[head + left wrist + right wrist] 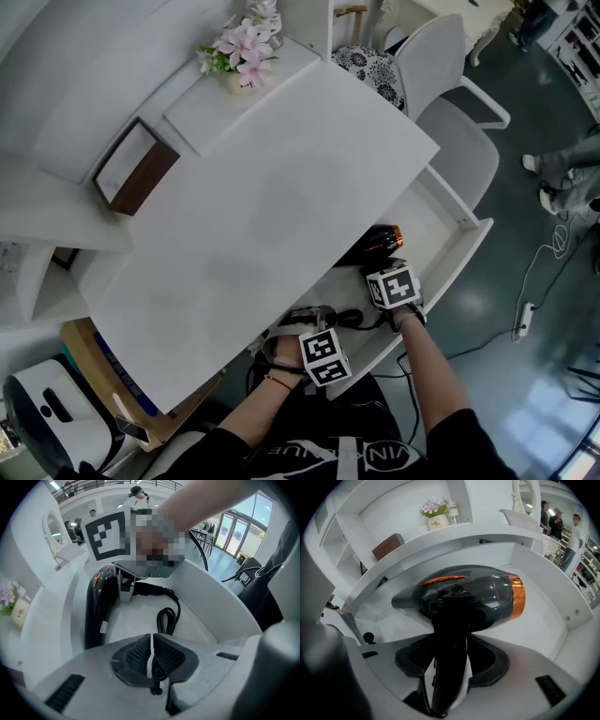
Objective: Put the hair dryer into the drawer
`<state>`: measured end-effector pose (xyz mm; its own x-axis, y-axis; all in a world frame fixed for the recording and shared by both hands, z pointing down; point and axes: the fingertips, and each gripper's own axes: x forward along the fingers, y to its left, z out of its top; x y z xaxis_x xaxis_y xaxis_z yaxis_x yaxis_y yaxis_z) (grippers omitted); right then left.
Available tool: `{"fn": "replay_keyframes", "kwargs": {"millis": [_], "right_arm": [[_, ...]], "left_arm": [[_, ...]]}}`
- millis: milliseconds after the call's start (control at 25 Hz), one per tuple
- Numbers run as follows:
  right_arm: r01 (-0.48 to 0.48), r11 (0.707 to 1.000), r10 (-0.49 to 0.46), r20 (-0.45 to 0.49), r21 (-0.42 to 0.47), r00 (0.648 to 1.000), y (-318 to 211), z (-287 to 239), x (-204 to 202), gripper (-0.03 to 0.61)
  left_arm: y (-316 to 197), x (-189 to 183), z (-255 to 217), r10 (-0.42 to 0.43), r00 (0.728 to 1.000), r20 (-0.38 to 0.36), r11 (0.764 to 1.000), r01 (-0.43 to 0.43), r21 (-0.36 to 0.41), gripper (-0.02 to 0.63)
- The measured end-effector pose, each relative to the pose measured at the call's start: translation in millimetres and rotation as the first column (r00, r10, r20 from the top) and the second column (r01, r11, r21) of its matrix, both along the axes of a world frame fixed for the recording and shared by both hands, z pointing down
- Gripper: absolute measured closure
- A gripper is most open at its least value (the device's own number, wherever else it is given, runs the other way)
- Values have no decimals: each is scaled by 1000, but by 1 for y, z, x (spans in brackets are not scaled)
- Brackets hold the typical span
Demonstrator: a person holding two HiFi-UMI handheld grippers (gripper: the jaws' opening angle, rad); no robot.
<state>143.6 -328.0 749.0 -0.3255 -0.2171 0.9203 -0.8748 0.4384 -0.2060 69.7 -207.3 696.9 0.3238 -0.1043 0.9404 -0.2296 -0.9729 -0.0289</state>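
While clamped by its handle between the jaws of the right gripper [446, 665], the hair dryer [461, 597] is already inside the open drawer [466, 228], its barrel lying crosswise close under the desk top [272, 206]. Whether it rests on the drawer floor cannot be told.

Hazards, as judged:
- The slick handle may twist in the pads if let go unevenly.
- A tug on the cord [167, 617] would drag the dryer askew.
- Any cord left over the front wall would be pinched when the drawer shuts.
- A barrel standing proud of the walls could foul the desk edge.

Description:
- Hair dryer: glossy black plastic shell, rounded barrel, copper-orange ring at one end, thin orange stripe on top, straight smooth handle.
- Cord: black rubbery cable in a loose loop on the drawer floor. Its near run appears nipped between the ribbed pads of the left gripper [151, 657], which are drawn together.
- Drawer: white, smooth, shallow, with low walls.
- Desk top: white, matt, flat.
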Motion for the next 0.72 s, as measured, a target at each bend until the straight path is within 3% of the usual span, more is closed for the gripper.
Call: {"fn": "replay_keyframes", "kwargs": {"millis": [440, 640, 720], "right_arm": [[105, 993, -100, -82, 55, 992, 11, -24, 6, 388], [98, 992, -88, -108, 85, 990, 22, -37, 11, 393], [66, 989, -52, -107, 130, 993, 21, -47, 13, 473]], "left_arm": [[6, -4, -9, -25, 1000, -16, 999, 26, 19, 589], [13, -9, -12, -52, 998, -24, 998, 53, 38, 589], [15, -10, -17, -71, 996, -44, 996, 73, 44, 589]]}}
